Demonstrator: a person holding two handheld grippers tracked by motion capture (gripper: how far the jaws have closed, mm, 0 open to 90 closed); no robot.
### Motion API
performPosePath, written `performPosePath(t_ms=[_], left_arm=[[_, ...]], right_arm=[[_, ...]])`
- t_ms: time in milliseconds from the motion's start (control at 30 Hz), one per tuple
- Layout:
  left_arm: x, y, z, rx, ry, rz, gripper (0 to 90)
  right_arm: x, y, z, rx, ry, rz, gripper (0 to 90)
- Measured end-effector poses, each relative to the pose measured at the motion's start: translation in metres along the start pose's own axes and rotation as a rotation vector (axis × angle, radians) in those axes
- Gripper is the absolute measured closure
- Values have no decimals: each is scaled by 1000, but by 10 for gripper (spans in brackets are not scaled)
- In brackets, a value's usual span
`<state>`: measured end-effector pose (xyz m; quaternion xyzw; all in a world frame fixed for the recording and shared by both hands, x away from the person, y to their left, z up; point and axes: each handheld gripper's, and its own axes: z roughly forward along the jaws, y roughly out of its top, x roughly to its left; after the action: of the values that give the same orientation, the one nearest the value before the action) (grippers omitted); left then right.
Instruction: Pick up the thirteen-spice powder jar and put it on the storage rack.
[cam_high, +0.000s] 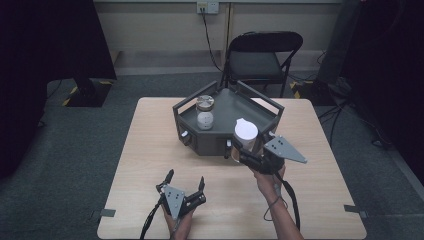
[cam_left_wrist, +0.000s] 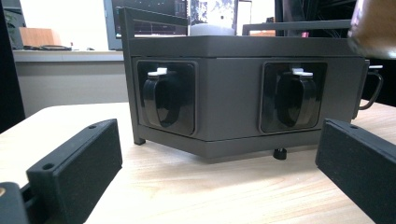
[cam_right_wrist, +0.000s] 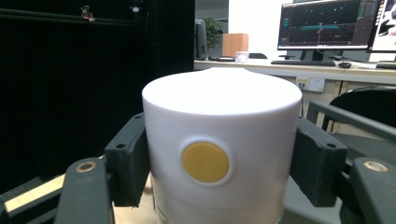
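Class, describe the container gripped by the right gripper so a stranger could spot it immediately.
Find the dark grey angular tray on the wooden table. At its near right edge, the right gripper clamps a white-lidded jar. Unlike the metal-lidded glass jar standing inside the tray, its lid bears a yellow dot.

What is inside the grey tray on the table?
Inside the grey tray stands a small jar with a metal lid. The right gripper holds a white-lidded jar at the tray's front edge. The tray walls hide part of its floor.

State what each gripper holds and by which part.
The right gripper is clamped on the white-lidded jar, its jaws pressing opposite sides of the lid. The left gripper holds nothing; its jaws stand open.
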<state>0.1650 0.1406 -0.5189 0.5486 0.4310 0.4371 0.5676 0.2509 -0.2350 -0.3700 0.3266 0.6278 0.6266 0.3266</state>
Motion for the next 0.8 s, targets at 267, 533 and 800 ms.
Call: performPosePath(t_ms=[267,533,800], left_arm=[[0,0,0,0,0,0,0],[0,0,0,1,0,0,0],[0,0,0,1,0,1,0]], right_arm=[[-4,28,24,-8,-50,-2,298],[1,39,49,-6,-138,-3,298],[-1,46,80,38,-205,19,298]])
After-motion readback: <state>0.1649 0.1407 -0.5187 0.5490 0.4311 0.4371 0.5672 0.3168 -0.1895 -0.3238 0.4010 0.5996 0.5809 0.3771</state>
